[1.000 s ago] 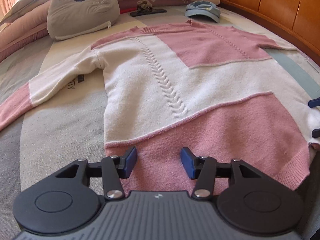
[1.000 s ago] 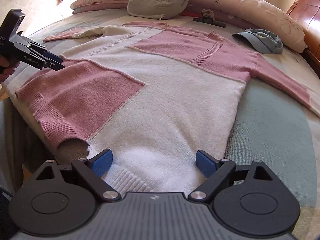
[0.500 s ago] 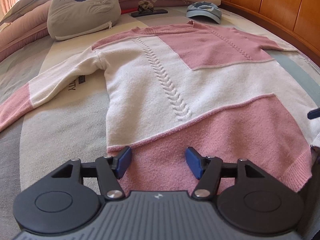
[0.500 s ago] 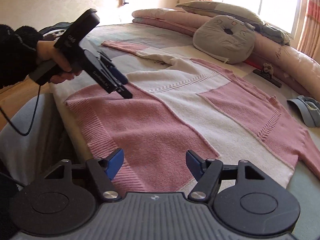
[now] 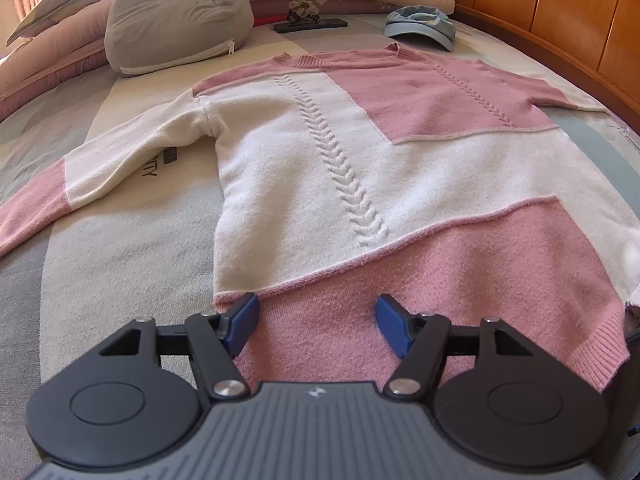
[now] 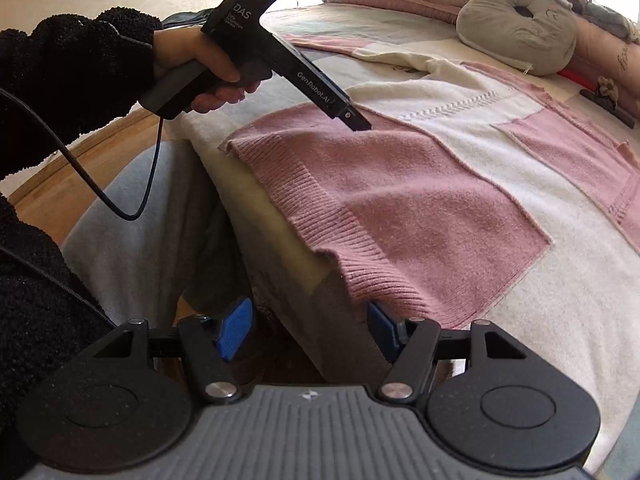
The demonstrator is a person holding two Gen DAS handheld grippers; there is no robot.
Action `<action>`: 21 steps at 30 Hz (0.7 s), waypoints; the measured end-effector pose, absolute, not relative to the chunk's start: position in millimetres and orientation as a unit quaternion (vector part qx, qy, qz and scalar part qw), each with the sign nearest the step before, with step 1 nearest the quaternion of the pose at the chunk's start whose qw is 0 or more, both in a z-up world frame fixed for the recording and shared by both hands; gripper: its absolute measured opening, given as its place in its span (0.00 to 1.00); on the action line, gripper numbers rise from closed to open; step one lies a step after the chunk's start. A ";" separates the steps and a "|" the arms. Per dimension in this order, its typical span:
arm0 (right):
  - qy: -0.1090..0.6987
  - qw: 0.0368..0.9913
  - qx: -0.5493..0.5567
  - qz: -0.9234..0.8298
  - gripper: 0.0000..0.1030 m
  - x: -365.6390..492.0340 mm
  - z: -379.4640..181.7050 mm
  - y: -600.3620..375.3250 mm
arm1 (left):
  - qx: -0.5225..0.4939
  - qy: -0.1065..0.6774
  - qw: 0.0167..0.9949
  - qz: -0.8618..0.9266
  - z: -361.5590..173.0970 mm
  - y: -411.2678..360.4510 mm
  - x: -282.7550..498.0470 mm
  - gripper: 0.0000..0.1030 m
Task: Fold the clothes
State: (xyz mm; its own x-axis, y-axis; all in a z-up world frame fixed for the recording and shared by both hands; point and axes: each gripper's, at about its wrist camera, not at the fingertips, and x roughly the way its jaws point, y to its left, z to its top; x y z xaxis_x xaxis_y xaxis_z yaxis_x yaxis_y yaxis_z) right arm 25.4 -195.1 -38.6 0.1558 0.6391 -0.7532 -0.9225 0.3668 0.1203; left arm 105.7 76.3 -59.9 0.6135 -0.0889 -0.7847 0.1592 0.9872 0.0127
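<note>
A pink and white knit sweater [image 5: 360, 168] lies flat, front up, on the bed, both sleeves spread out. My left gripper [image 5: 316, 326] is open just above the pink hem near its left corner, nothing between its fingers. From the right wrist view the left gripper [image 6: 358, 122] shows side-on in a person's hand [image 6: 200, 68], over the pink panel of the sweater [image 6: 400, 184]. My right gripper [image 6: 308, 330] is open at the bed's edge, right below the ribbed hem corner [image 6: 360, 276] that droops over the side. Its right finger [image 6: 382, 330] is close under that hem.
A grey cat cushion [image 5: 176, 20], a black clip [image 5: 308, 24] and a blue cap [image 5: 420, 30] lie beyond the collar. A wooden headboard [image 5: 560, 20] runs along the right. The person's grey trouser leg [image 6: 140, 232] and a black cable [image 6: 100, 196] are beside the bed's edge.
My right gripper has swung left and dropped to the bed's edge under the hem corner. My left gripper's jaws have widened a little over the pink hem.
</note>
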 end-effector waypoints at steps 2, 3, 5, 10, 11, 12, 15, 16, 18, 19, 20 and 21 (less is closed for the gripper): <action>0.365 0.746 -0.188 0.524 0.68 27.9 -33.6 -194.4 | 0.038 0.433 0.898 -0.070 -60.3 77.1 105.5 0.66; 0.360 0.750 -0.188 0.521 0.68 29.1 -31.1 -194.1 | 0.038 0.433 0.898 -0.070 -60.4 77.4 105.5 0.66; 0.350 0.759 -0.188 0.515 0.68 31.6 -26.0 -193.4 | 0.037 0.432 0.898 -0.070 -60.6 77.6 105.3 0.66; 0.316 0.773 -0.252 0.490 0.67 23.0 -30.1 -181.6 | 0.038 0.432 0.899 -0.070 -60.9 77.2 105.4 0.66; 0.309 0.774 -0.274 0.480 0.66 21.3 -32.7 -178.6 | 0.039 0.432 0.898 -0.070 -60.9 77.2 105.4 0.66; 0.301 0.776 -0.295 0.469 0.65 19.5 -35.3 -175.5 | 0.039 0.432 0.898 -0.070 -60.7 77.1 105.4 0.66; 0.283 0.780 -0.342 0.441 0.58 16.2 -40.7 -170.5 | 0.040 0.431 0.899 -0.070 -61.2 76.7 104.8 0.66; 0.277 0.783 -0.350 0.434 0.55 15.7 -41.4 -170.5 | 0.040 0.431 0.899 -0.070 -61.4 76.7 104.7 0.66; 0.262 0.785 -0.369 0.422 0.54 13.1 -42.5 -169.6 | 0.041 0.430 0.899 -0.070 -61.8 76.5 104.9 0.66; 0.253 0.784 -0.381 0.419 0.54 10.6 -44.0 -167.9 | 0.041 0.431 0.899 -0.070 -61.9 76.4 105.0 0.67; 0.242 0.784 -0.392 0.417 0.53 7.8 -46.0 -165.7 | 0.041 0.431 0.899 -0.070 -61.9 76.3 105.2 0.67; 0.229 0.781 -0.406 0.416 0.52 4.2 -49.0 -162.7 | 0.042 0.431 0.899 -0.070 -61.9 76.3 105.3 0.67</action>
State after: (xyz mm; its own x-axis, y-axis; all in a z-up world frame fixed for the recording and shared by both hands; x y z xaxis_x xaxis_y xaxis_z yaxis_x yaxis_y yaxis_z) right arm 4.2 -162.7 -49.0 0.5494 0.4629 -0.6956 -0.8353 0.3255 -0.4431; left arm 105.3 76.3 -61.9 0.6183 -0.0903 -0.7807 0.1621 0.9867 0.0143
